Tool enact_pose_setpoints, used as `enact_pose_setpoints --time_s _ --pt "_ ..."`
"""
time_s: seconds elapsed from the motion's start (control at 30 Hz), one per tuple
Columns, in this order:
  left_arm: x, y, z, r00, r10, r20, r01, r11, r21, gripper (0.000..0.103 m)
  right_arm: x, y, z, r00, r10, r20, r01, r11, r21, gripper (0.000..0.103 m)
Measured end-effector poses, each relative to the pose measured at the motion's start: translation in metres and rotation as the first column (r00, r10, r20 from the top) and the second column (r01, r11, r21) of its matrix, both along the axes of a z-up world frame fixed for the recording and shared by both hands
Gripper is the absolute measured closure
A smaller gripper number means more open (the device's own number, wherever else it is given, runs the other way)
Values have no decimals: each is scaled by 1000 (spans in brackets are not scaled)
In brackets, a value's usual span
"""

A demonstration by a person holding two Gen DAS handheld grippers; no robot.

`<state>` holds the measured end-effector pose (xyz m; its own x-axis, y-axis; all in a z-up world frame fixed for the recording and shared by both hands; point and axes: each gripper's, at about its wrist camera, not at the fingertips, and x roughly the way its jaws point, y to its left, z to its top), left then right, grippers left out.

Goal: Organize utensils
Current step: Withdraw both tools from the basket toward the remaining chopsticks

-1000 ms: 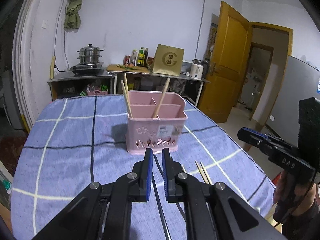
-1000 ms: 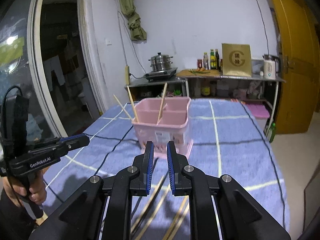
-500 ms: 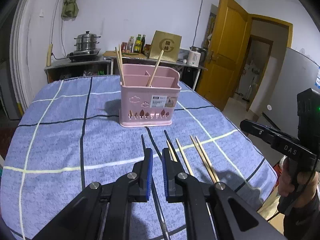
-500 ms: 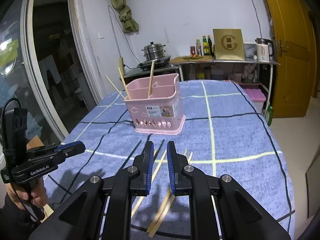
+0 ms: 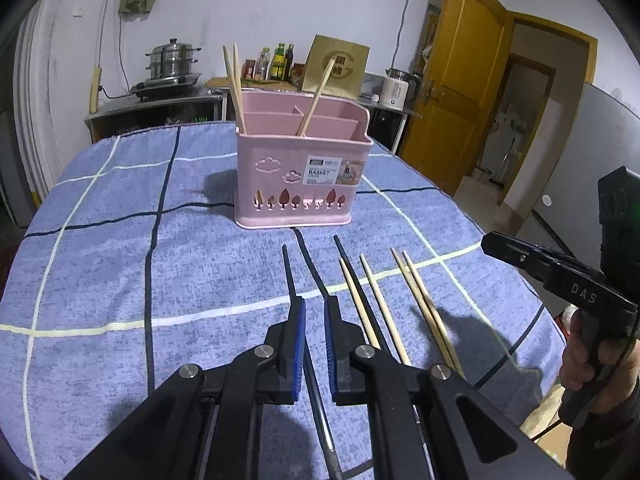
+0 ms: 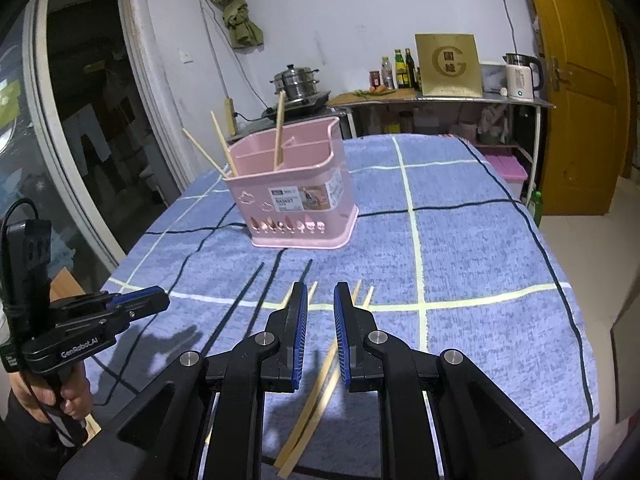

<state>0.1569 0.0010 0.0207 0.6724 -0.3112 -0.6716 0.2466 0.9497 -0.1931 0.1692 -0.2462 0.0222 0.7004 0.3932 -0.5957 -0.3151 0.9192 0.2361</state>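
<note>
A pink utensil basket point(image 5: 300, 172) stands on the blue checked cloth and holds three wooden chopsticks point(image 5: 234, 84); it also shows in the right wrist view point(image 6: 296, 204). Several wooden chopsticks point(image 5: 420, 300) and black chopsticks point(image 5: 289, 272) lie on the cloth in front of it. My left gripper point(image 5: 314, 312) hovers over the black chopsticks, jaws slightly apart and empty. My right gripper point(image 6: 320, 300) hovers over the wooden chopsticks point(image 6: 316, 384), slightly open and empty. Each gripper shows at the edge of the other's view, the right one point(image 5: 496, 246) and the left one point(image 6: 156, 300).
The table edge point(image 6: 576, 320) drops off at the right, near an orange door point(image 6: 580, 80). A counter point(image 6: 420, 98) with a steamer pot point(image 6: 298, 82), bottles, a gold box and a kettle stands behind the table. A glass door point(image 6: 60, 140) is at the left.
Both grippers have pulled back from the basket and lowered toward the chopsticks lying on the cloth. The right gripper's jaws have opened a little wider.
</note>
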Motion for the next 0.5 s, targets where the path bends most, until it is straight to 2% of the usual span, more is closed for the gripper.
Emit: enact_pose_setpoints --time_s 0.17,0.27,0.5 --pt "14 -9 -9 999 -9 -44 10 1000 4 94 11 0 -12 999 -15 -44 14 1000 -19 89" --pt "26 -17 -15 997 -11 -80 13 1000 23 89 19 1 -21 997 -23 -73 21 999 -35 89" --pt "55 -39 -30 988 -27 -150 34 999 43 85 35 2 -39 990 -39 -137 31 998 -62 89"
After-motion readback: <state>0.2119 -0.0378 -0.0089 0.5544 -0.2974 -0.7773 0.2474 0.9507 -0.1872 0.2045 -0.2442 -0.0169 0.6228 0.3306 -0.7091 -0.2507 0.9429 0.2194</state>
